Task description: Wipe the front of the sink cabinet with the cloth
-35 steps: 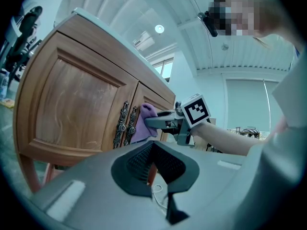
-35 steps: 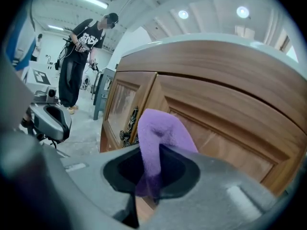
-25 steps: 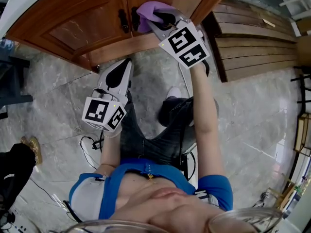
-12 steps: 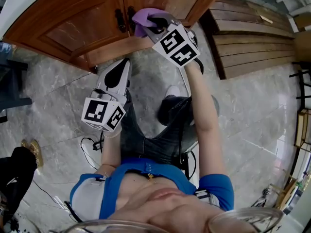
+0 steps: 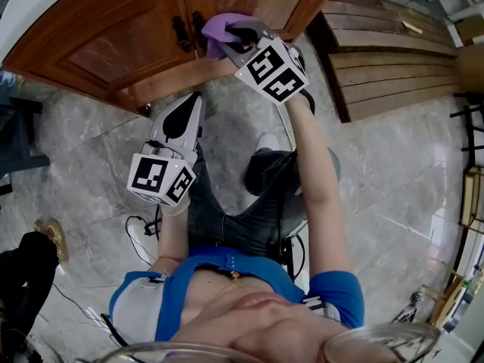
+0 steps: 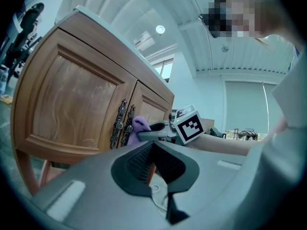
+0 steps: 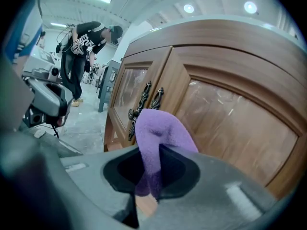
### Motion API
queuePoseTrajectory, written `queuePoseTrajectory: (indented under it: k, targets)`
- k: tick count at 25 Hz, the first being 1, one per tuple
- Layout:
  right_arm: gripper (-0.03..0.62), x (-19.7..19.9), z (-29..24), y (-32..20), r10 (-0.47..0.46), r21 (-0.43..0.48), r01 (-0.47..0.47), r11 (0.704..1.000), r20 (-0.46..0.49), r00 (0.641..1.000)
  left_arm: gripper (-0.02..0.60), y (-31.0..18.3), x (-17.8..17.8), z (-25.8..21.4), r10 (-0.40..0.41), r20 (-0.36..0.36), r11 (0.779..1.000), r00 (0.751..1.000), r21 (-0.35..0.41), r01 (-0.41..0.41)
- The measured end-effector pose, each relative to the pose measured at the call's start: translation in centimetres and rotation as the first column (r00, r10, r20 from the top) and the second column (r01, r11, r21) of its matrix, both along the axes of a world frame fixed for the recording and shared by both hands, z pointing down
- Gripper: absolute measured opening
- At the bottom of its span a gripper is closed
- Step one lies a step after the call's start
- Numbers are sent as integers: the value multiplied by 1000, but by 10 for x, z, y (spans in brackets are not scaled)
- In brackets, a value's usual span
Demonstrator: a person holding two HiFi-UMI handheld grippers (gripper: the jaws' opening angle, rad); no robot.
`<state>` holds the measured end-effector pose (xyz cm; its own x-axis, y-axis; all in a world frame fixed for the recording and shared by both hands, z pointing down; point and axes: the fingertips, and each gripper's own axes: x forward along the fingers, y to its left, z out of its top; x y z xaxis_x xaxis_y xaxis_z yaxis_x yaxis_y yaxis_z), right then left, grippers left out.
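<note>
The right gripper (image 5: 236, 35) reaches to the far side of the scene. Its jaws are clamped on a purple cloth (image 5: 218, 29) at the cabinet (image 5: 113, 48) front. The cloth sits on the right door's left edge, just right of the two dark ornate handles (image 5: 181, 33). The left gripper (image 5: 194, 103) hangs nearer and lower, well apart from the cloth, with its tips near the cabinet's bottom rail. Its jaws are together on nothing.

The only print is the black-and-white square markers on each gripper's cube (image 5: 274, 69).

The right gripper view shows the cloth (image 7: 160, 135) folded up out of the jaws. It also shows the handles' (image 7: 144, 104) scrollwork and, far left, a person (image 7: 88, 44) in dark clothes bending over. The left gripper view looks up past the cabinet (image 6: 81, 104) at ceiling lights (image 6: 160, 29) and a window blind (image 6: 244, 104), with the cloth (image 6: 140, 124) beyond its jaws. Only the head view shows the grey tiled floor (image 5: 393, 180) and brown planks (image 5: 393, 59) at right.
</note>
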<state>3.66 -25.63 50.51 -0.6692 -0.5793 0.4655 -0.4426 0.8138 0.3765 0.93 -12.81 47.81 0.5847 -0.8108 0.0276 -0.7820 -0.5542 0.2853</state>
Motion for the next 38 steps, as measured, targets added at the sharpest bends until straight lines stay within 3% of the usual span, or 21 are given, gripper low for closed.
queuePoseTrajectory:
  k: [24, 38]
  targets:
    - [63, 87, 7, -26, 143, -35, -144, 989, -37, 989, 0, -2, 17, 4, 44, -1, 999, 999, -13, -44]
    - [63, 164, 4, -42, 285, -39, -286, 958, -28, 958, 0, -7, 24, 3, 60, -1, 998, 998, -10, -60]
